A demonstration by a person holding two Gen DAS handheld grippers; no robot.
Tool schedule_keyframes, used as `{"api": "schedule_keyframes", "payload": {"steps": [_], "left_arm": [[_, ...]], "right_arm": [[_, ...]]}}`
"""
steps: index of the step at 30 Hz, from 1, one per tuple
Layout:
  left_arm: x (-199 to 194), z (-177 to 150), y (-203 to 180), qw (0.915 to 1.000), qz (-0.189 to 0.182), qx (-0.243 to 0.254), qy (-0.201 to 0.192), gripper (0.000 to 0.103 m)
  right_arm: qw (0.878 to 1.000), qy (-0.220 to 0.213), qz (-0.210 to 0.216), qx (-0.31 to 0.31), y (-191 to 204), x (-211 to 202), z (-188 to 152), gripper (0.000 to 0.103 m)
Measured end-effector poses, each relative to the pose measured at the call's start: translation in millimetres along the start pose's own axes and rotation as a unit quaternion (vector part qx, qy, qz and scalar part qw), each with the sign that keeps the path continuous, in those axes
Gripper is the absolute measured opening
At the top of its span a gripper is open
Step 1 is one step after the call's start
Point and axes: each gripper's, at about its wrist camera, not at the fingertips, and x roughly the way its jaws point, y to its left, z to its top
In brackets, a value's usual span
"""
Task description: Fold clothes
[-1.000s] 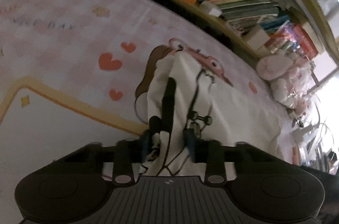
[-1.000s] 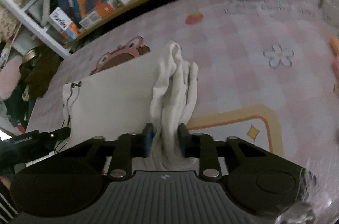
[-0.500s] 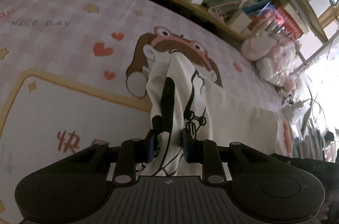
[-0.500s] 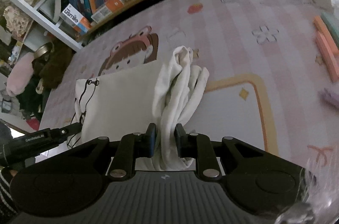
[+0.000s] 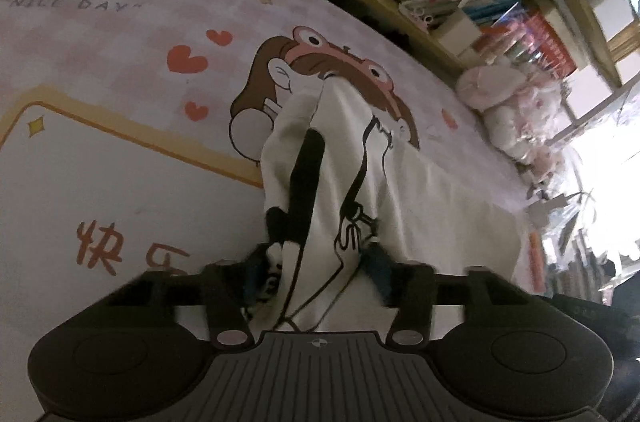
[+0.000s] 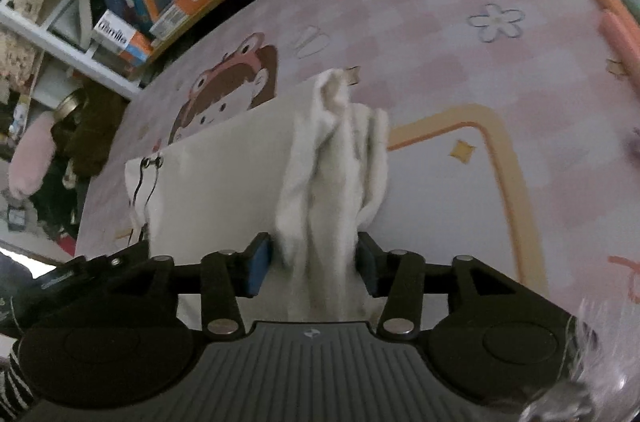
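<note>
While both jaws are opening, the left gripper (image 5: 316, 274) and right gripper (image 6: 312, 264) angle downward, each loosely straddling a bunched end of the soft cream cotton garment with black line drawings (image 5: 420, 190) lying on the pink checked cartoon-print mat (image 5: 120, 34).

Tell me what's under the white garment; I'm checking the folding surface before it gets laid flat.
The white garment lies on a pink cartoon mat, covering part of the frog-hat girl print and the yellow border. What the mat shows beneath the cloth is hidden.
</note>
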Motion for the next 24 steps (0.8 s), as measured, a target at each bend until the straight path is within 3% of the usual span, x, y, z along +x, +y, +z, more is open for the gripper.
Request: {"api": "schedule_keyframes", "payload": {"steps": [2, 4, 6, 9, 13, 15, 19, 22, 24], "left_arm": [[-8.7, -1.7, -9.3, 0.9998, 0.002, 0.018, -0.012, 0.022], [-17.4, -4.2, -19.0, 0.9989, 0.003, 0.041, -0.021, 0.022], [-16.9, -6.2, -17.5, 0.9990, -0.001, 0.043, -0.012, 0.022], [-13.3, -6.2, -8.0, 0.9997, -0.014, 0.020, 0.002, 0.024], [-8.8, -4.3, 4.7, 0.9993, -0.030, -0.013, 0.014, 0.031], [-6.2, -4.4, 8.6, 0.9991, -0.032, -0.021, 0.020, 0.039], [-0.3, -5.9, 16.1, 0.9975, -0.048, -0.046, 0.023, 0.045], [2.1, -6.5, 19.4, 0.9962, -0.061, -0.059, 0.018, 0.044], [3.7, -6.2, 20.7, 0.9956, -0.066, -0.065, 0.016, 0.039]], "right_arm": [[0.999, -0.015, -0.007, -0.033, 11.2, -5.8, -1.9, 0.022], [0.997, -0.038, -0.006, -0.066, 20.6, -17.6, -6.1, 0.019], [0.995, -0.049, -0.006, -0.082, 24.3, -25.4, -9.6, 0.019], [0.998, -0.028, -0.007, -0.048, 13.0, -21.3, -8.8, 0.020], [1.000, -0.019, -0.012, -0.015, 1.9, -20.0, -9.1, 0.032], [1.000, -0.016, -0.017, -0.011, -0.5, -19.7, -9.6, 0.037], [1.000, -0.007, -0.021, -0.003, -3.8, -15.8, -10.2, 0.041], [1.000, -0.008, -0.014, -0.005, -5.1, -14.8, -10.2, 0.041], [1.000, -0.004, -0.007, -0.010, -5.1, -11.8, -9.7, 0.032]]}}
